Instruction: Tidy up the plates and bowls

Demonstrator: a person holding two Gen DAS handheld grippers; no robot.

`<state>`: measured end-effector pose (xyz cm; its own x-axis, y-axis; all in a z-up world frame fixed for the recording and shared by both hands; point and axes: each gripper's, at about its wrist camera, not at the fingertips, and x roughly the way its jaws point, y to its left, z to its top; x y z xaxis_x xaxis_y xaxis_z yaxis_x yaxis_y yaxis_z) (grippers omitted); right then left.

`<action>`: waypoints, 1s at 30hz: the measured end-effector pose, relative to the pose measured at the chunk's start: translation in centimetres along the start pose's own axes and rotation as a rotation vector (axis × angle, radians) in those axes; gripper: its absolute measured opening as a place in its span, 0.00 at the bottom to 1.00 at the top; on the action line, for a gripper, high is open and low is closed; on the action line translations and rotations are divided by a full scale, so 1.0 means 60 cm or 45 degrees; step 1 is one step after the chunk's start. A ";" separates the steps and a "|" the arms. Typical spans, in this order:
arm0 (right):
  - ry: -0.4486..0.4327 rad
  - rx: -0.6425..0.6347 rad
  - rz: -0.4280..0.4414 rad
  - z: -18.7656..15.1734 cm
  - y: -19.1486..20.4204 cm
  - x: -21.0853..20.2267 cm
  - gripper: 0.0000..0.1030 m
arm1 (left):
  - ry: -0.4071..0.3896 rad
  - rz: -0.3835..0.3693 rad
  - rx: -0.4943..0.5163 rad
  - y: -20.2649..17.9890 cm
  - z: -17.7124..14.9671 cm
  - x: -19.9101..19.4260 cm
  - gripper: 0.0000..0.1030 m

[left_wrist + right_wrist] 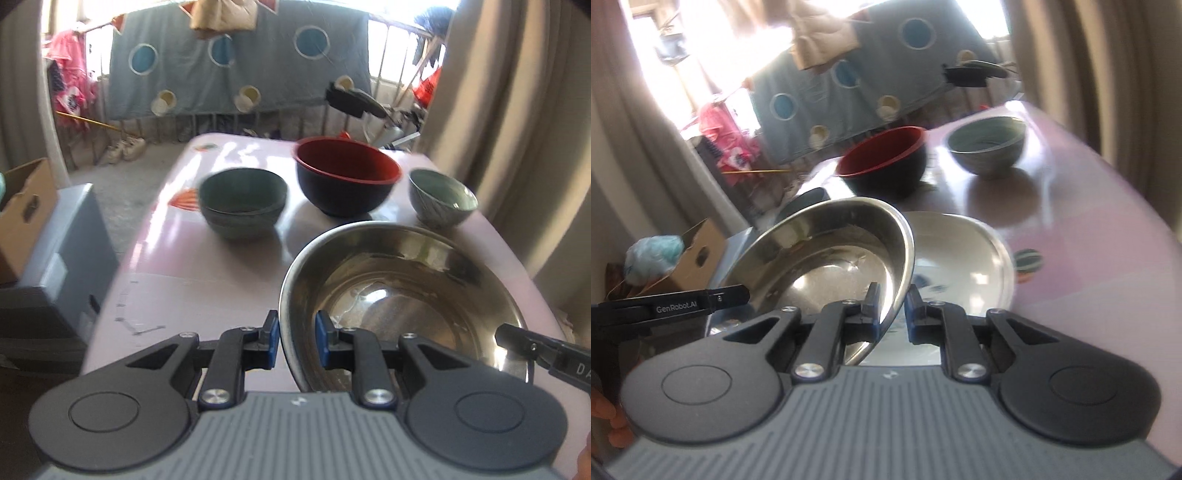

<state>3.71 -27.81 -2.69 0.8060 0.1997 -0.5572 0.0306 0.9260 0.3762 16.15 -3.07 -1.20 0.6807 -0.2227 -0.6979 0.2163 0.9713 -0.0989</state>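
Left wrist view: both my grippers pinch the steel bowl's [402, 295] rim, left gripper [297, 341] and right gripper [891, 308] on opposite sides.
Bowl tilts, mouth up, above pink table [207, 266]; white plate [964, 251] beneath, curtains beyond.

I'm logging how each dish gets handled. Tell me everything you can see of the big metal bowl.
The metal bowl is wide, shiny steel, empty, with a rolled rim. It sits tilted, with the left gripper and the right gripper each straddling its rim on opposite sides. Behind its far edge lies a white plate on the pink table.
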 end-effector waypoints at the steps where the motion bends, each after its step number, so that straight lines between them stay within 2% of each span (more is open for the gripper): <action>1: 0.005 0.010 -0.015 -0.001 -0.010 0.004 0.13 | -0.006 0.002 0.017 -0.008 0.001 0.005 0.20; 8: 0.041 0.058 -0.067 0.006 -0.073 0.039 0.15 | 0.058 0.010 0.074 -0.047 0.014 0.046 0.21; 11: 0.063 0.044 -0.071 0.008 -0.084 0.053 0.16 | 0.053 0.031 0.107 -0.058 0.015 0.053 0.27; 13: 0.074 0.019 -0.078 0.010 -0.085 0.060 0.16 | 0.034 0.050 0.139 -0.065 0.015 0.051 0.34; 15: 0.066 -0.006 -0.084 0.012 -0.083 0.062 0.19 | 0.025 0.068 0.170 -0.071 0.016 0.050 0.53; 16: 0.065 -0.015 -0.087 0.014 -0.082 0.064 0.20 | 0.018 0.070 0.174 -0.072 0.017 0.049 0.55; 23: 0.063 0.034 -0.039 0.021 -0.096 0.061 0.25 | 0.041 0.087 0.104 -0.044 0.012 0.041 0.57; 26: 0.040 0.035 -0.079 0.023 -0.097 0.051 0.42 | 0.060 0.085 0.058 -0.028 0.003 0.039 0.56; 30: 0.005 0.053 -0.089 0.032 -0.104 0.040 0.43 | 0.065 0.052 -0.007 -0.011 -0.002 0.036 0.55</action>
<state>6.60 -33.76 -4.94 0.7988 0.1359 -0.5860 0.1116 0.9238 0.3664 17.35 -4.17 -2.73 0.6521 -0.1787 -0.7368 0.1854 0.9799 -0.0736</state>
